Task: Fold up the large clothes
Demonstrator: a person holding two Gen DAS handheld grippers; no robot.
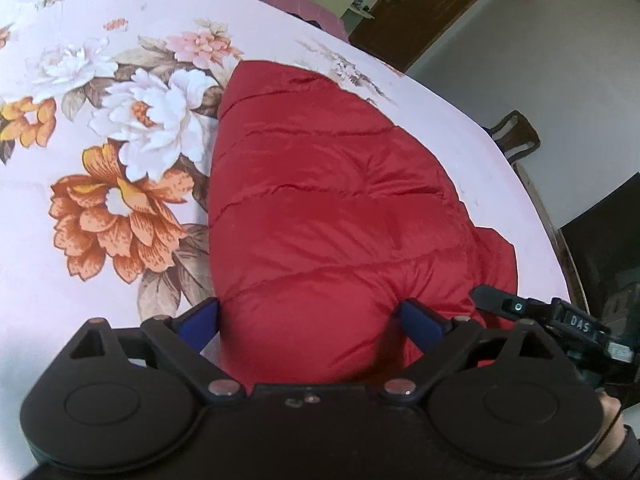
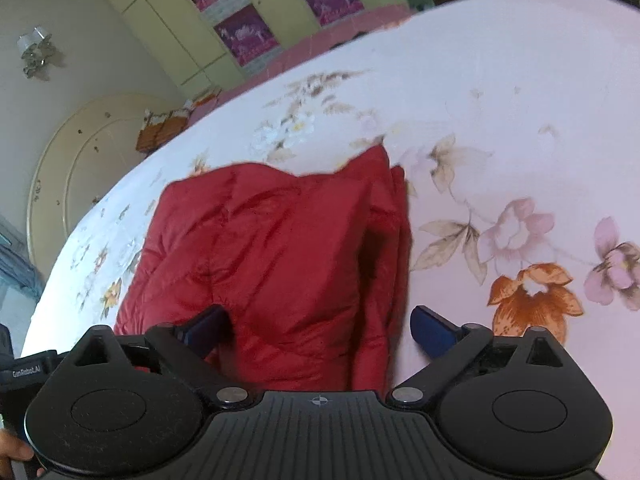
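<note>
The red puffer jacket (image 1: 320,208) is lying folded on the floral bedsheet (image 1: 100,128); the left tongs (image 1: 316,320) and right tongs (image 2: 320,328) are gaping wide over its near edge, gripping nothing.

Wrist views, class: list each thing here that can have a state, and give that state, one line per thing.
Jacket: red, puffy, folded into a compact bundle, lying on the sheet.
Sheet: floral, spread flat under the jacket.
Left gripper: open, fingers astride the jacket's near end.
Right gripper: open, over the jacket's near edge.
Door: brown, shut.
</note>
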